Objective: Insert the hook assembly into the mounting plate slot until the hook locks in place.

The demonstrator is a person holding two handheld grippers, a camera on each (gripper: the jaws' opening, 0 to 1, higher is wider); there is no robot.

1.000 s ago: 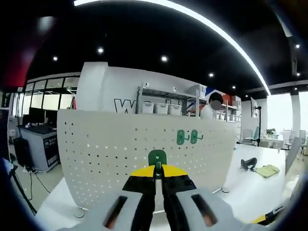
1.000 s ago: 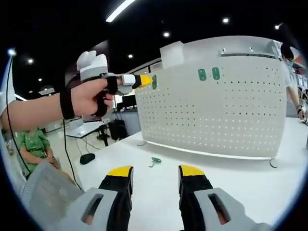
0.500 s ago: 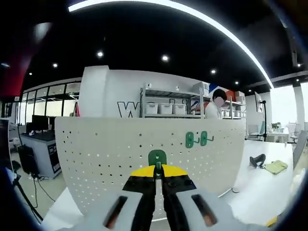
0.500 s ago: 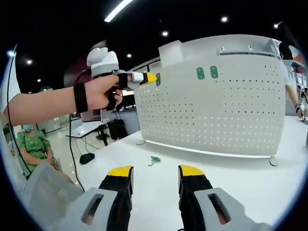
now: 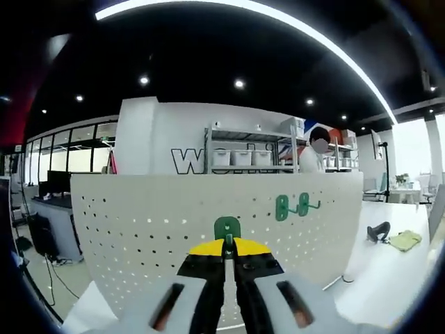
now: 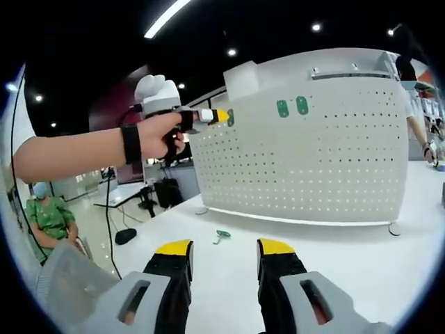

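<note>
The left gripper [image 5: 228,259] has its fingers clamped on the green plastic hook assembly [image 5: 227,228], held before the white perforated mounting plate [image 5: 153,223]; the approach step is in hand; next it needs aligning with a slot; the right gripper [image 6: 222,256], fingers apart, idles over the white surface [image 6: 348,257].

Dark ceiling [image 5: 208,42], curved light strip [image 5: 292,28], spotlights; white wall, shelving [image 5: 250,149]; windows [image 5: 62,149] left.
</note>
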